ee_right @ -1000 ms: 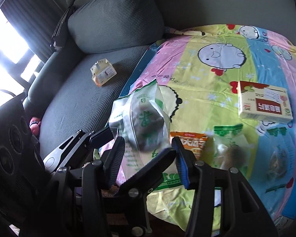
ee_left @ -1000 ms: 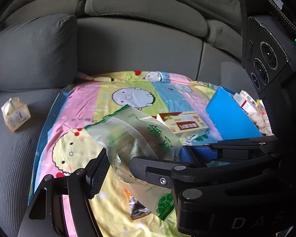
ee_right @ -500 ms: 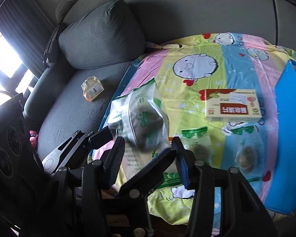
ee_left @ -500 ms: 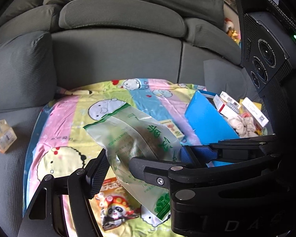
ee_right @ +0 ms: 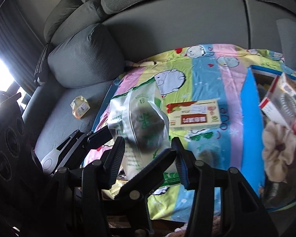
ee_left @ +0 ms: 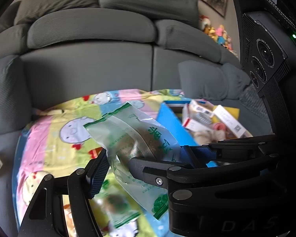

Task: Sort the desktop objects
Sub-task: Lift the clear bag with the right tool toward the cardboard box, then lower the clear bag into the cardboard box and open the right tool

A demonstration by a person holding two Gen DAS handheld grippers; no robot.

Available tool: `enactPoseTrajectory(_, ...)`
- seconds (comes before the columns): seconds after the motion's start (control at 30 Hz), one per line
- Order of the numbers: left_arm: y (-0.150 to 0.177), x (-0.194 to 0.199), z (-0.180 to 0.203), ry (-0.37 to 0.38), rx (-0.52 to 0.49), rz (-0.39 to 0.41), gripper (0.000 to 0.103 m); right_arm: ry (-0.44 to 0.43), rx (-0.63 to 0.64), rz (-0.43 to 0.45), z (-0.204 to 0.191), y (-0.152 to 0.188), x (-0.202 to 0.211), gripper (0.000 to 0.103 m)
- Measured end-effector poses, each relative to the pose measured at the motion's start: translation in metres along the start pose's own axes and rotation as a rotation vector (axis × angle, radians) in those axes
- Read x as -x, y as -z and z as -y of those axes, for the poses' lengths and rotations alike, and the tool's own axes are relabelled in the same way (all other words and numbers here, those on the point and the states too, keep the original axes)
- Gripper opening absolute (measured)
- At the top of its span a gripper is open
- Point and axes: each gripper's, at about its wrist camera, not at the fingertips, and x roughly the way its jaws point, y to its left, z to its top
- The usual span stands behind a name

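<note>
A clear snack bag with green print (ee_left: pixel 134 138) is held in the air above the cartoon blanket (ee_left: pixel 55 138). My left gripper (ee_left: pixel 142 156) is shut on the snack bag. In the right wrist view the bag (ee_right: pixel 142 122) stands between my right gripper's (ee_right: pixel 148 152) two fingers, which sit wide apart; the left gripper's fingers (ee_right: pixel 96 136) hold it from the left. A blue box (ee_left: pixel 171 122) with small cartons and a scrunchie inside lies to the right; it also shows in the right wrist view (ee_right: pixel 250 106).
A flat cream carton (ee_right: pixel 195 116) and other snack packets (ee_left: pixel 120 207) lie on the blanket. A small yellow carton (ee_right: pixel 80 107) sits on the grey sofa seat at the left. Sofa backrest and cushions (ee_right: pixel 84 59) rise behind.
Both grippers have risen and swung to the right with the bag; the blue box and its contents have come further into view.
</note>
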Motion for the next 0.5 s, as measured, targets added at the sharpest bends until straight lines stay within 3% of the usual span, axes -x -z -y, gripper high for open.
enactPoseTrajectory(0.5,-0.039,-0.05,0.083,0.143,-0.086,-0.03,0.072,0.107,-0.11,0.058,0.083,-0.013,0.057,0.049)
